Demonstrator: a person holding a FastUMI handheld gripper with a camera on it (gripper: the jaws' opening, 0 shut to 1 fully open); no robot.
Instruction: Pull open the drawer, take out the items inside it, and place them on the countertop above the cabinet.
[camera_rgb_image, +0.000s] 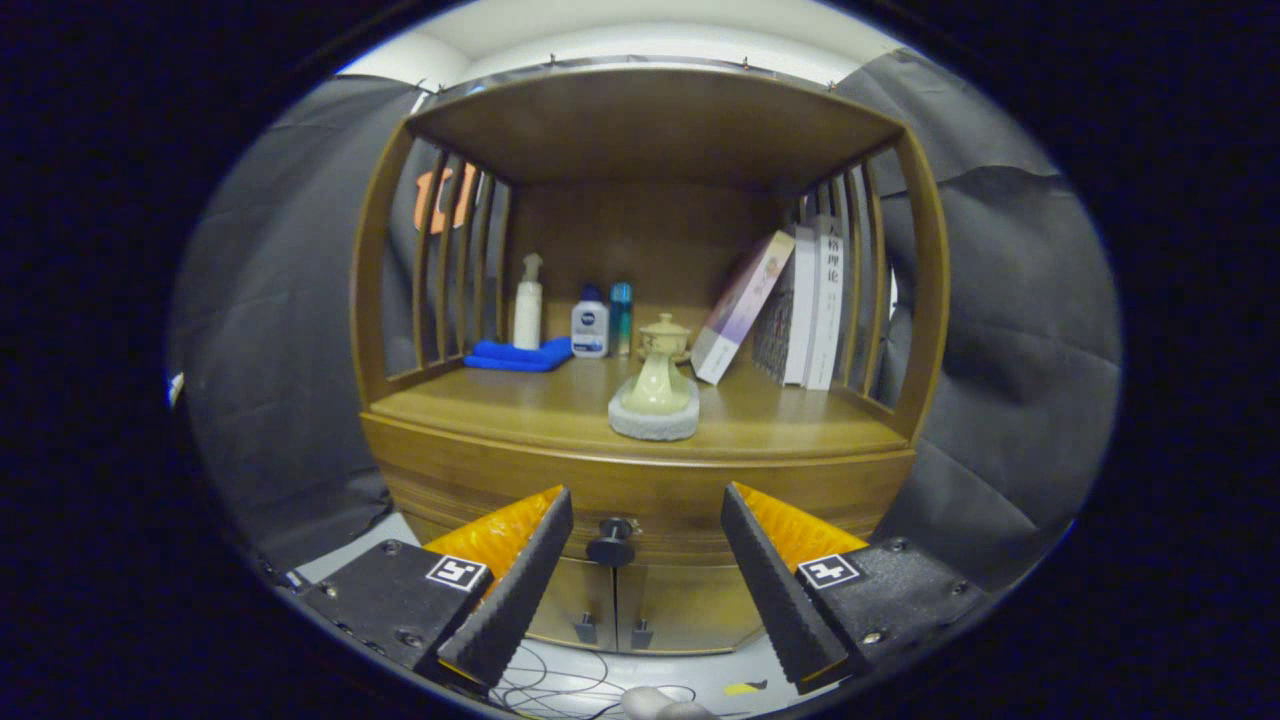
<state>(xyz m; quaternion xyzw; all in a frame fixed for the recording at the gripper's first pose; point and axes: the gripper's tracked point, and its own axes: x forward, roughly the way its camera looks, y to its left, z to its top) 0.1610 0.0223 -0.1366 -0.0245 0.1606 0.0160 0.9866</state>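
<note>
Cabinet (640, 470) beyond the fingers, drawer (650, 505) closed.
Gripper (645, 520) spread wide and empty, the knob (611, 543) between its fingers and just ahead. The drawer's contents are hidden. On the countertop (800, 420) above, a jar (659, 385) stands on a pad (652, 422); a hard tug could topple it, or the fingers could slip off the small knob.

1. Dark cloth wall (1010, 330) hangs creased behind and beside the furniture, left and right of frame.
2. White ceiling (640, 25) at top centre.
3. Pale floor (700, 680) with loose cables (560, 685), bottom centre.
</note>
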